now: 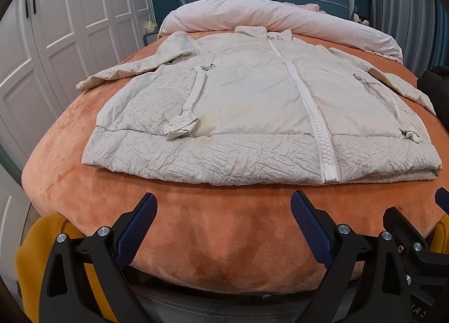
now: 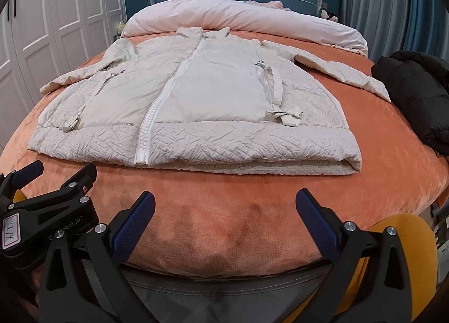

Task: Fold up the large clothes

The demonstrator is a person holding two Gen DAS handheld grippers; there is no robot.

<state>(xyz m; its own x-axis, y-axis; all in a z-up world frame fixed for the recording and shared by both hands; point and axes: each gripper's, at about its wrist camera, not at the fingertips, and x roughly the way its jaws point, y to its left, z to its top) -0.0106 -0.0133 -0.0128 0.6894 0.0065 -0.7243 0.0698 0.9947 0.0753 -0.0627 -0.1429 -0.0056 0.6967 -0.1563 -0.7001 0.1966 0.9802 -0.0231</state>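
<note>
Garment: cream quilted puffer coat (image 1: 252,104), zipped shut, lies flat and face up on the orange plush bed cover (image 1: 224,227), straight ahead of both pairs of fingers.
Long axis: runs away from your fingertips, hem nearest you, collar at the far end against the rolled pale pink duvet (image 1: 280,16); the white chunky zipper (image 1: 314,115) marks that line.
Hem: it looks already turned up into a thick double layer at the near edge, judged from the rolled end seen in the right wrist view.
Sleeves: both splayed outward, one to each side beyond the fingers' span.
Left gripper (image 1: 223,210): fingers spread wide, holding nothing, short of the hem, lined up with the coat's left half.
Right gripper (image 2: 224,207): fingers likewise parted and empty, short of the hem, facing the right half.
Nearer hand: neither clearly; you have one hem corner and one sleeve per side.
Textures: crinkled matte shell on sides and hem band, smoother panel at centre; puffy fill will spring back, so pinch deep.
Off to the right: black puffer garment (image 2: 412,92), bunched, apart from the coat.
</note>
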